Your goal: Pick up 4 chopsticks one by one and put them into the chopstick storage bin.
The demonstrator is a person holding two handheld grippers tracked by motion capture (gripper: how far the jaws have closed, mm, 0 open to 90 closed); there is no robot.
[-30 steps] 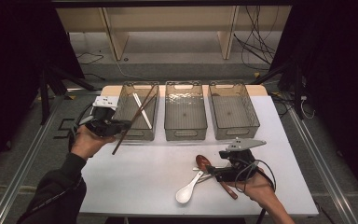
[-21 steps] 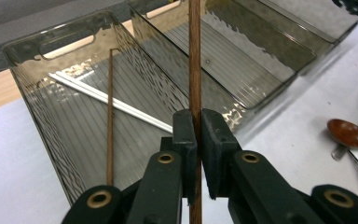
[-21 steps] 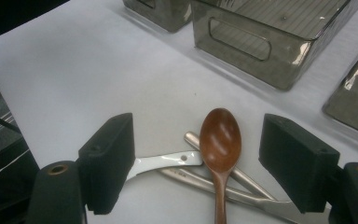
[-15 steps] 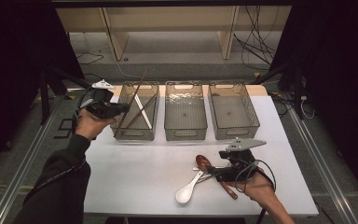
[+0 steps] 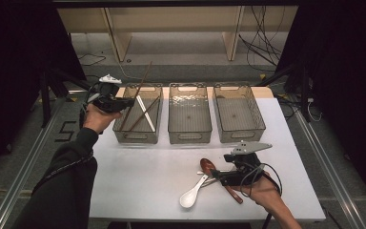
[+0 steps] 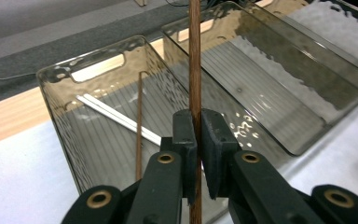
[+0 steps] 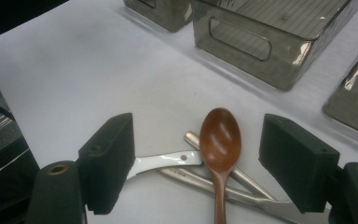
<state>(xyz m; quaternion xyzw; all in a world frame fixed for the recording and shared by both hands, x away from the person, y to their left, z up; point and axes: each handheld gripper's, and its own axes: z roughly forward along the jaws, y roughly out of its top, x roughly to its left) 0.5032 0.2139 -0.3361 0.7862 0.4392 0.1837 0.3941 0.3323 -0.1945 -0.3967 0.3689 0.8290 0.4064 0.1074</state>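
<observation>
1. The left claw is pinched tight on a long, thin brown wooden chopstick, which runs straight up between the two black pads and sticks out below them as well.
2. The chopstick is a smooth, round, dark reddish-brown rod with a fine grain; in the high view it slants up and away from the left claw, its top rising past the far rim of the left smoky clear plastic bin.
3. Inside that bin lie a second brown chopstick and a pair of white flat sticks crossing it.
4. The middle grey bin and the right grey bin stand side by side beyond it on the white tabletop.
5. The right claw is spread wide, low over a brown wooden spoon that lies across silver metal utensil handles; a white ceramic spoon lies just beside them.
6. Compared with a second ago, the left hand has carried the chopstick farther from the person, from beside the bin's near end to its far left corner, with the stick standing steeper; the right claw has kept its place.
</observation>
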